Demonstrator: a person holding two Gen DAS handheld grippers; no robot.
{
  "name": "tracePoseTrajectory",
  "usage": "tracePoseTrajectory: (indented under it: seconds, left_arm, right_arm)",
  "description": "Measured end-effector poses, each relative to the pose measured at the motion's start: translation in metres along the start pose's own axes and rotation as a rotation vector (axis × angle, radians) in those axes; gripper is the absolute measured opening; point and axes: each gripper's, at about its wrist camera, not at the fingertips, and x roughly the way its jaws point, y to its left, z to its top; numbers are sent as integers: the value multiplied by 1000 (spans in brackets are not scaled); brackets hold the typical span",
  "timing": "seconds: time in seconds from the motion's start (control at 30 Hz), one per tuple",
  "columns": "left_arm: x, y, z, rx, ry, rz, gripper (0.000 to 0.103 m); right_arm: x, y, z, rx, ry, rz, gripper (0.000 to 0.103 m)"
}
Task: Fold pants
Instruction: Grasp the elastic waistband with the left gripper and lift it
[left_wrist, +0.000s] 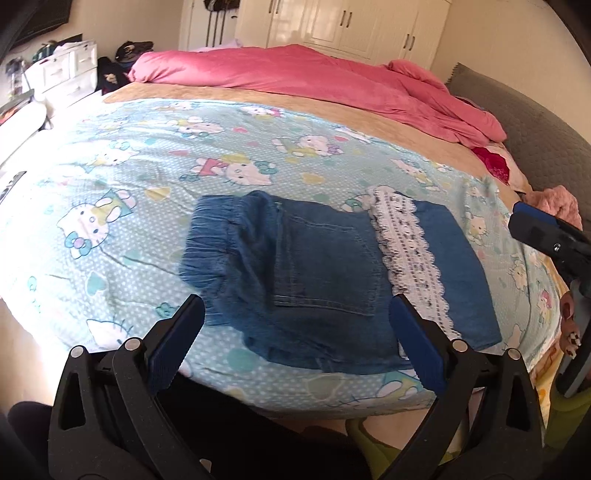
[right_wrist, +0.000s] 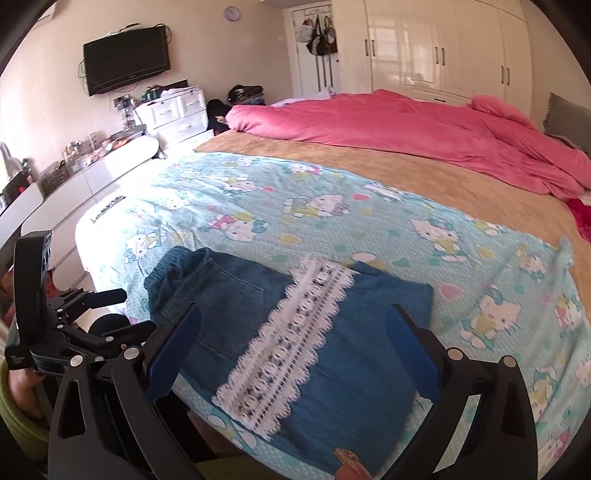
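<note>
The blue denim pants (left_wrist: 317, 269) lie folded flat near the front edge of the bed, with the elastic waistband at the left and a white lace hem band (left_wrist: 410, 258) across the right part. They also show in the right wrist view (right_wrist: 258, 325), with the lace band (right_wrist: 291, 343). My left gripper (left_wrist: 297, 314) is open and empty, hovering just in front of the pants. My right gripper (right_wrist: 293, 325) is open and empty above the front of the pants. The right gripper's tip shows in the left wrist view (left_wrist: 535, 225).
The pants rest on a light blue Hello Kitty sheet (left_wrist: 147, 173) over a tan blanket (right_wrist: 332, 162). A pink duvet (left_wrist: 314, 77) is bunched at the far side. A grey headboard (left_wrist: 535, 129) stands at the right. White drawers (right_wrist: 177, 110) and a wall TV (right_wrist: 125, 59) stand at the left.
</note>
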Motion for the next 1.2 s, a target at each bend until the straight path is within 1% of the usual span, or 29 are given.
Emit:
tracePoseTrajectory:
  seconds: [0.13, 0.3, 0.4, 0.57, 0.63, 0.67, 0.73, 0.77, 0.8, 0.83, 0.87, 0.93, 1.07, 1.13, 1.2]
  left_arm:
    - [3, 24, 0, -48, 4, 20, 93]
    - [7, 48, -2, -91, -5, 26, 93]
    - [13, 58, -3, -118, 6, 4, 93]
    - [23, 65, -6, -153, 31, -34, 93]
    - [27, 65, -5, -151, 39, -46, 92]
    - [30, 63, -5, -147, 42, -46, 89]
    - [34, 63, -5, -149, 52, -69, 72]
    - [36, 64, -5, -152, 59, -81, 67]
    - [39, 63, -5, -156, 63, -101, 57]
    - [41, 63, -5, -156, 66, -113, 49]
    - [42, 63, -6, -154, 69, -113, 49]
    - [45, 63, -7, -151, 69, -118, 44]
    - [49, 69, -9, -172, 75, -144, 43]
    - [50, 69, -9, -171, 74, -146, 43]
    - [51, 69, -10, -172, 75, -147, 43]
  right_arm:
    - [28, 17, 16, -25, 57, 55, 98]
    - [62, 38, 30, -37, 131, 135, 98]
    - [80, 48, 39, -55, 160, 155, 98]
    - [119, 64, 50, -84, 234, 205, 98]
    - [134, 69, 52, -91, 263, 215, 98]
    - [142, 73, 54, -97, 279, 221, 98]
    - [154, 81, 56, -107, 298, 233, 98]
    - [161, 87, 58, -120, 307, 243, 98]
    - [165, 91, 59, -131, 313, 249, 98]
    - [172, 97, 60, -147, 323, 255, 98]
    - [178, 101, 60, -157, 333, 259, 98]
    - [191, 106, 61, -171, 353, 264, 98]
    - [214, 111, 59, -168, 388, 271, 98]
    - [221, 113, 57, -155, 402, 289, 98]
    - [228, 116, 53, -149, 417, 330, 98]
